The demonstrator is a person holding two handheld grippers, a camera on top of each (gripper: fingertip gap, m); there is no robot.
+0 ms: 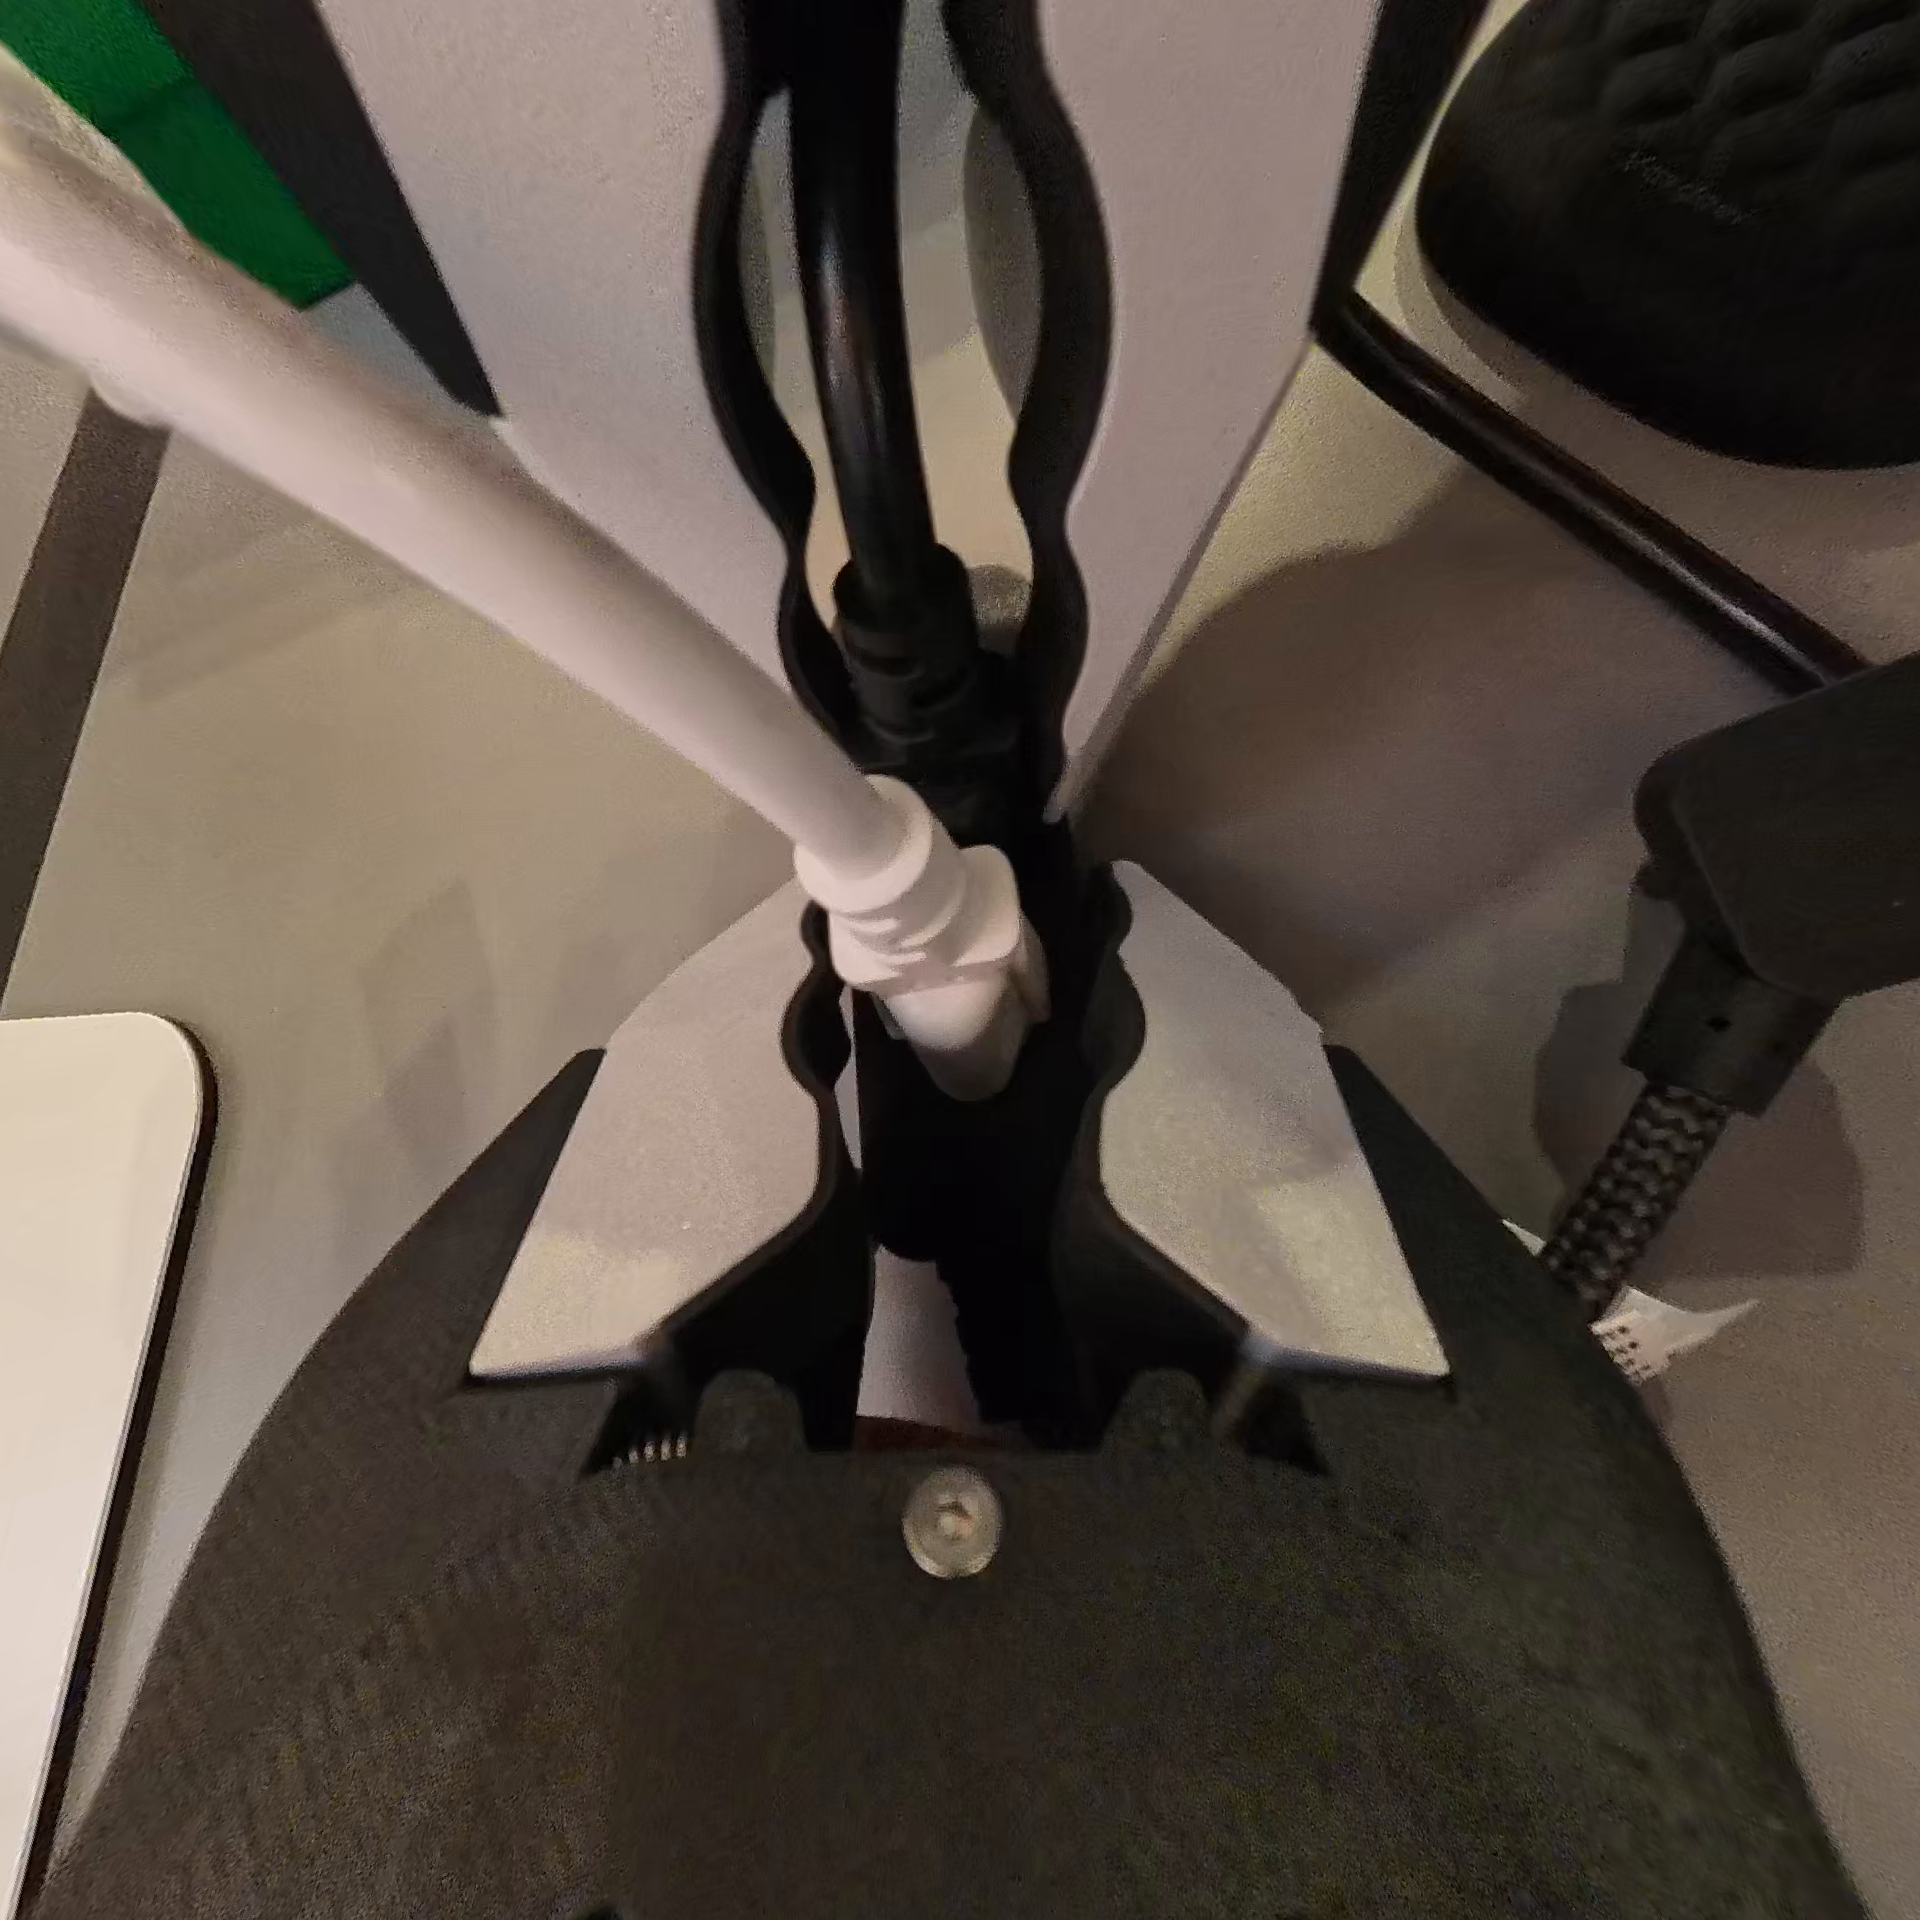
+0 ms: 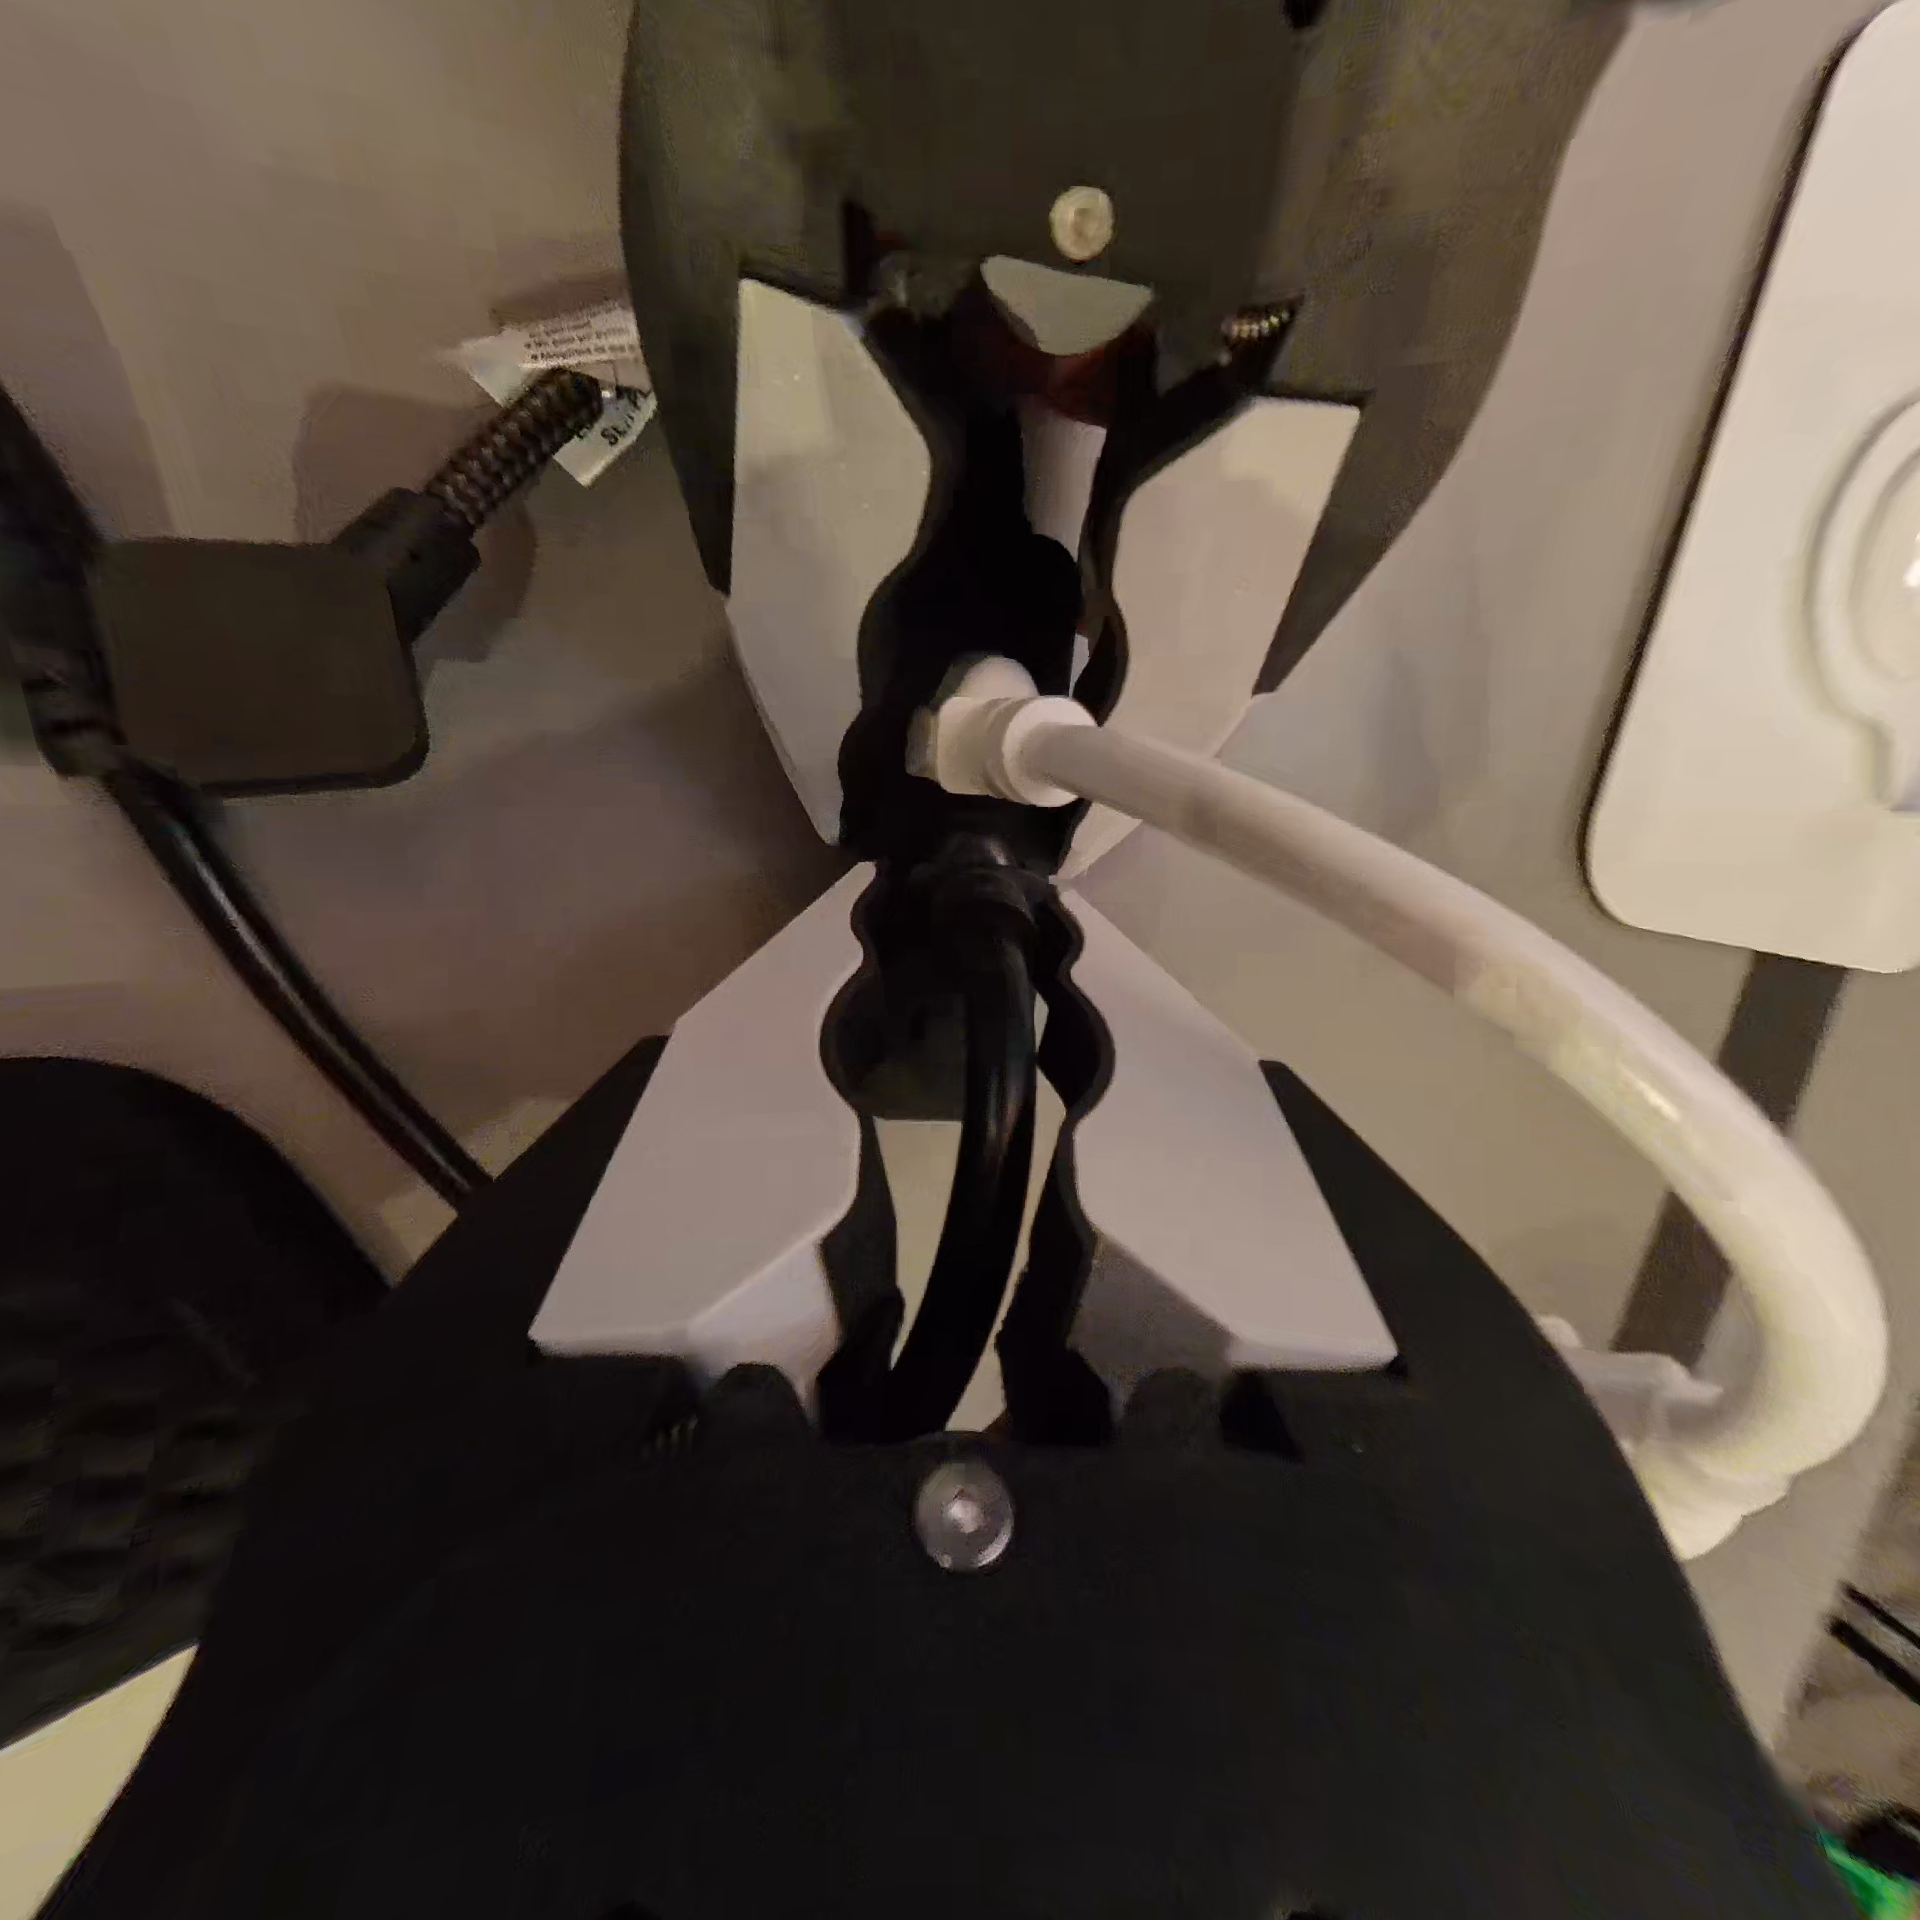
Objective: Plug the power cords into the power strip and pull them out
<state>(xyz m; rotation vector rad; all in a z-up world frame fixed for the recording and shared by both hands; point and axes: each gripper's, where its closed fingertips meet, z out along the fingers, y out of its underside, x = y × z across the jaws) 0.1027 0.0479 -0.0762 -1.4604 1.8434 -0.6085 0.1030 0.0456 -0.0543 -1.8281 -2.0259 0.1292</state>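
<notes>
**A:** The tan table [image 1: 312,779] under both grippers is dim and crowded. What am I holding?

**B:** Your left gripper [image 1: 966,935] is pinched narrow on the white plug [image 1: 961,1029], which sits deep between the pads. Its white cord [image 1: 416,468] leaves over your left finger, up and away. Straight ahead, tip to tip with it, your right gripper [image 2: 956,904] is clamped on the black plug [image 2: 961,914]. The black cord [image 2: 977,1164] runs back between those fingers toward your palm.

**B:** The plugs are touching or very nearly, but the pads hide the joint, so I cannot tell whether they are joined.

**A:** How will they handle?

**B:** I'd judge the plug bodies hard and light, and the ribbed boots behind them bendy. Hold the moulded body, never the boot or the cord. Both cords look stiff and springy. The white one stands in a firm arc, so expect a sideways tug. Push and pull straight along the plug's axis.

**A:** And the strip?

**B:** Farther off, to the right of your right gripper, lies a white slab [image 2: 1766,520] with a round recess. It may be the strip, but it's too blurred to be sure. To that gripper's left a black adapter [image 2: 260,665] lies on the table.
</notes>
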